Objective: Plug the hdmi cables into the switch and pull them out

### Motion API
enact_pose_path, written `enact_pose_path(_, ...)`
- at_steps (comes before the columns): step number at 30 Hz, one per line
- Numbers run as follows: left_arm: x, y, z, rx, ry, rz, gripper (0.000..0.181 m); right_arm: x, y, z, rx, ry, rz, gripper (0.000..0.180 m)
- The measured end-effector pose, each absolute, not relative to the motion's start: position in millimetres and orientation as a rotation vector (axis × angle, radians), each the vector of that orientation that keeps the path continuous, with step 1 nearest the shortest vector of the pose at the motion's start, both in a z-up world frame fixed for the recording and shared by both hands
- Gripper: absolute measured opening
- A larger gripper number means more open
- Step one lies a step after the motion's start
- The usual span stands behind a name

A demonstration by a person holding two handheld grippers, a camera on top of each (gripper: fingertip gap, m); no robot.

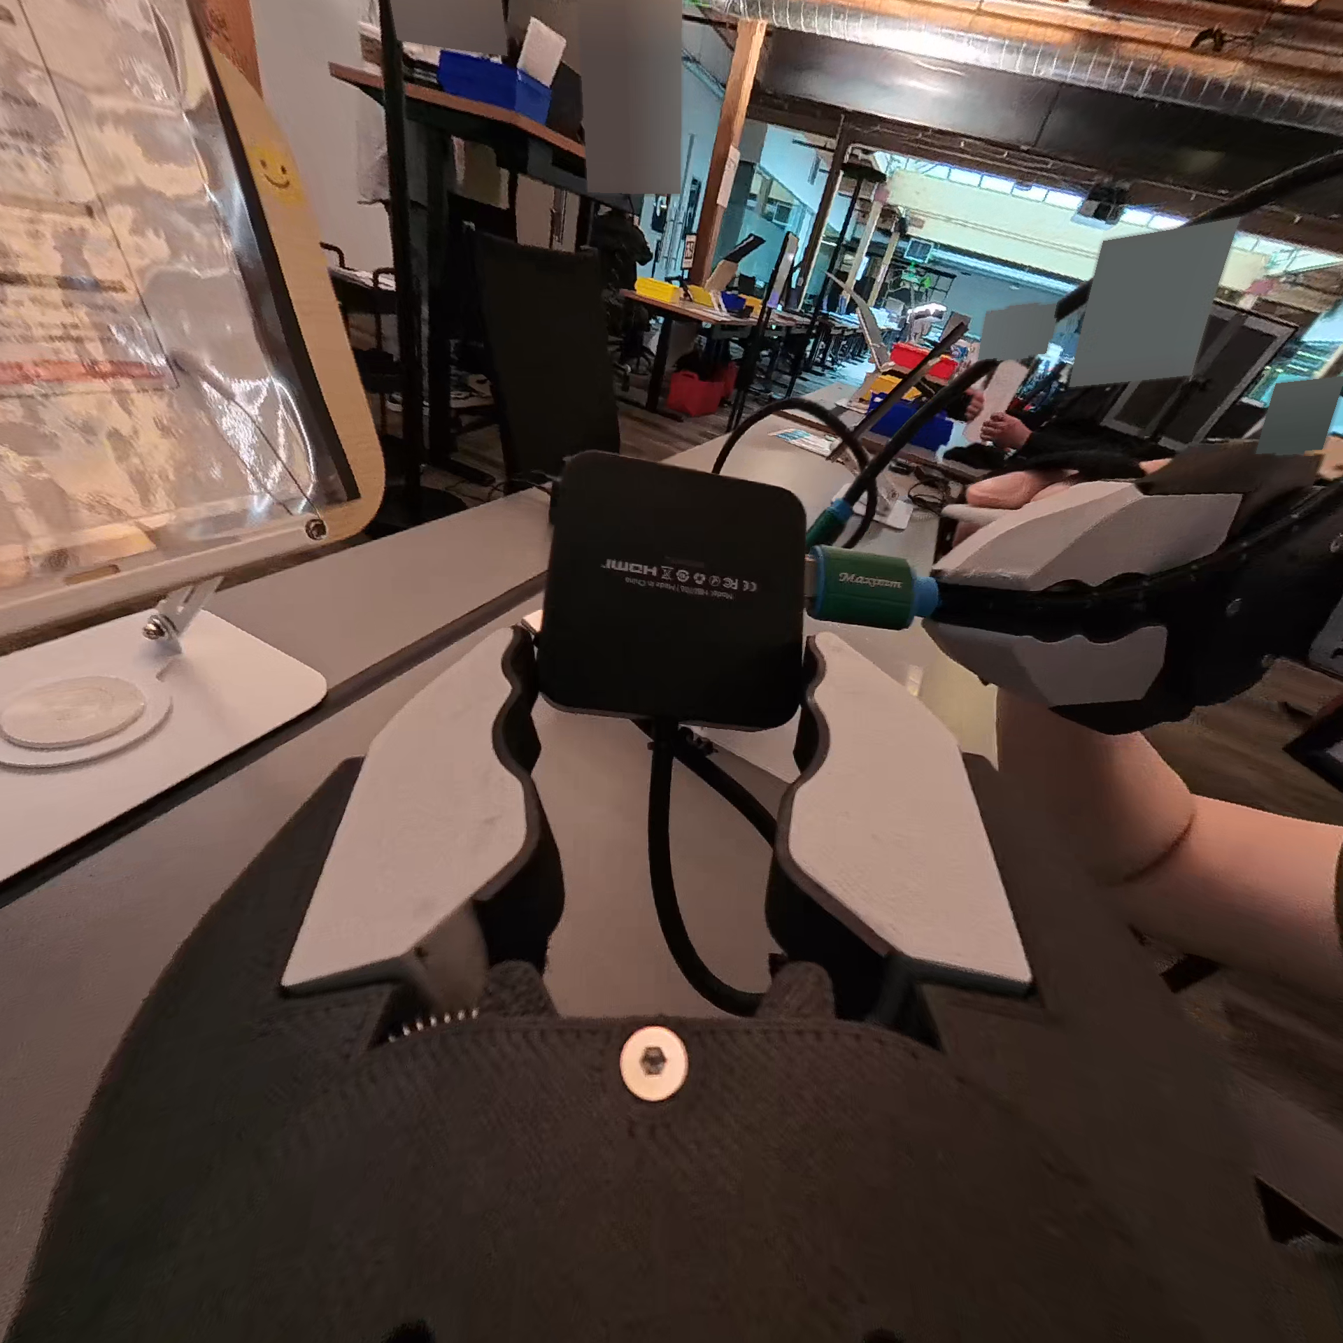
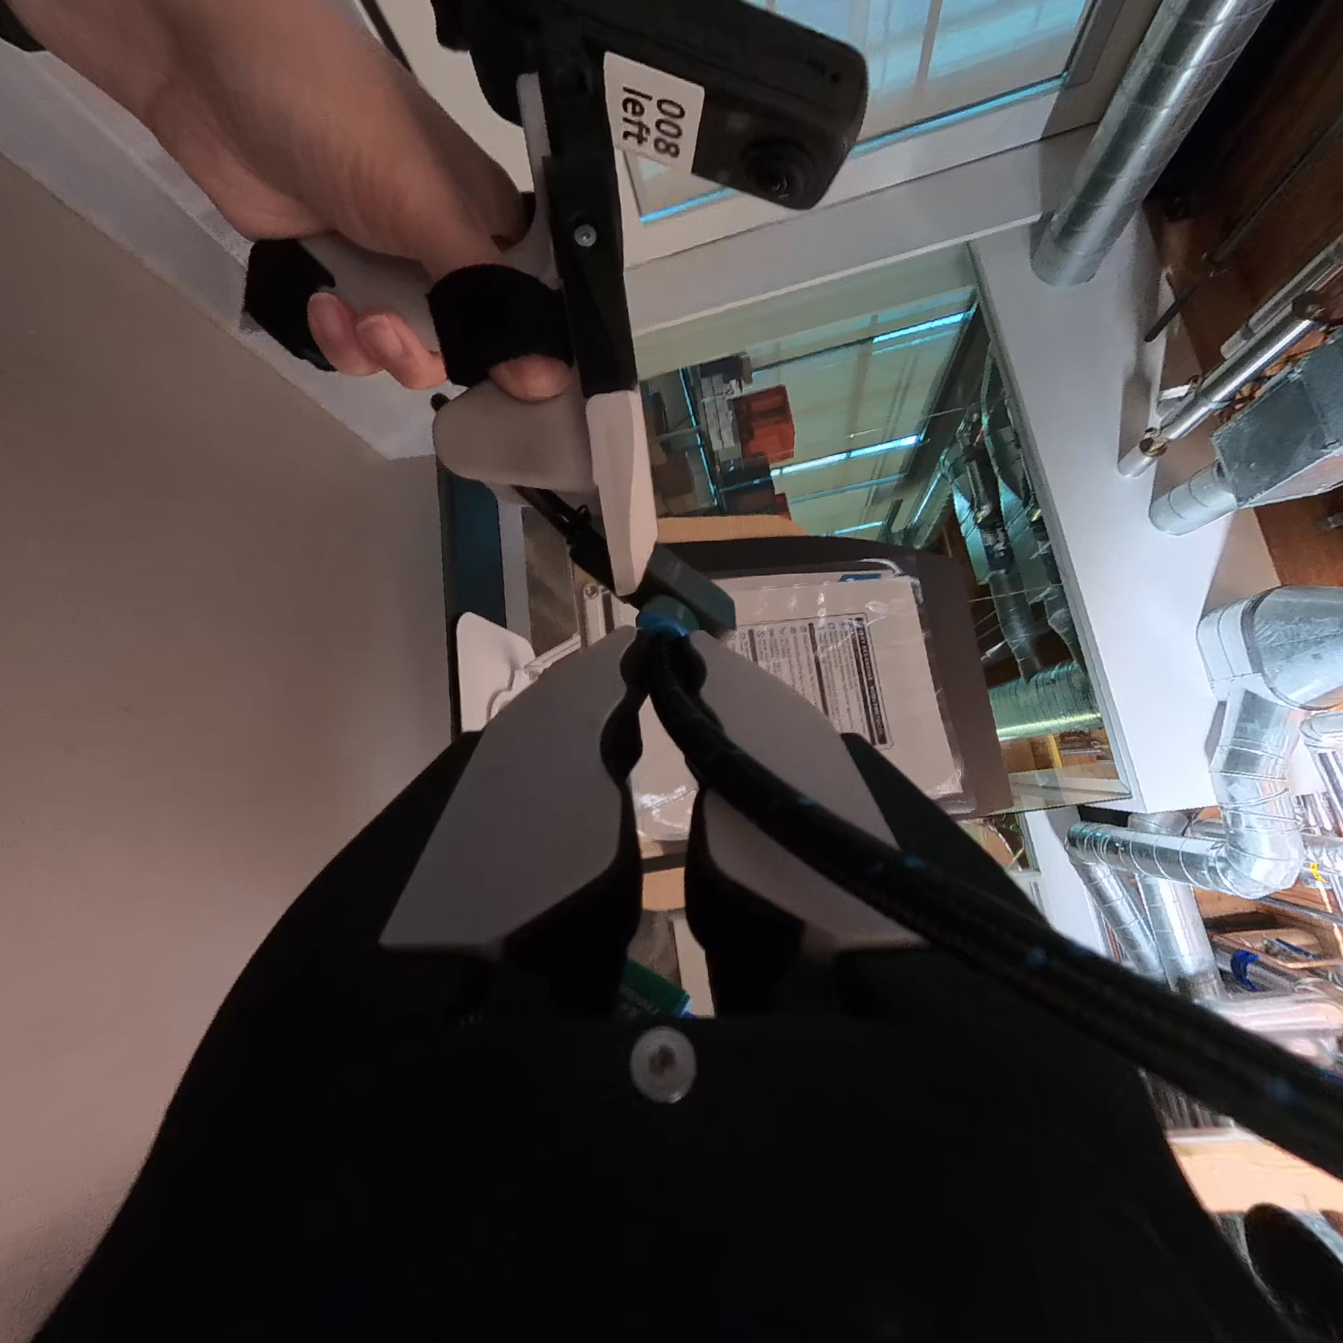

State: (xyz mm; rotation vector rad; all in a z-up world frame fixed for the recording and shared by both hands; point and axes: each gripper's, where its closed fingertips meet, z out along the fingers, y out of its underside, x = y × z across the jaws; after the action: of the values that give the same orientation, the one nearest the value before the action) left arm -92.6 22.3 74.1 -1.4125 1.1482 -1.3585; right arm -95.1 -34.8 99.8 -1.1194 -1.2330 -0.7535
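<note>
Mid-frame, left gripper (image 1: 665, 654) clamps the black switch (image 1: 672, 589) while right gripper (image 1: 937, 599) pinches the cable behind the green plug (image 1: 865, 587); keep the plug square to its port.

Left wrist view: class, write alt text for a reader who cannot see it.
The left claw grips a black HDMI switch above a grey table. The right claw holds a green-and-blue cable plug at the switch's right edge.
</note>
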Motion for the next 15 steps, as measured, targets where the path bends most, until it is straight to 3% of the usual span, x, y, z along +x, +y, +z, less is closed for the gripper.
enact_pose_path(15,-94.6,11.4,80.1,-1.364,1.207,-1.319,0.069,-98.3,-43.7,109.2,-0.984,-1.206,-0.721,0.008)
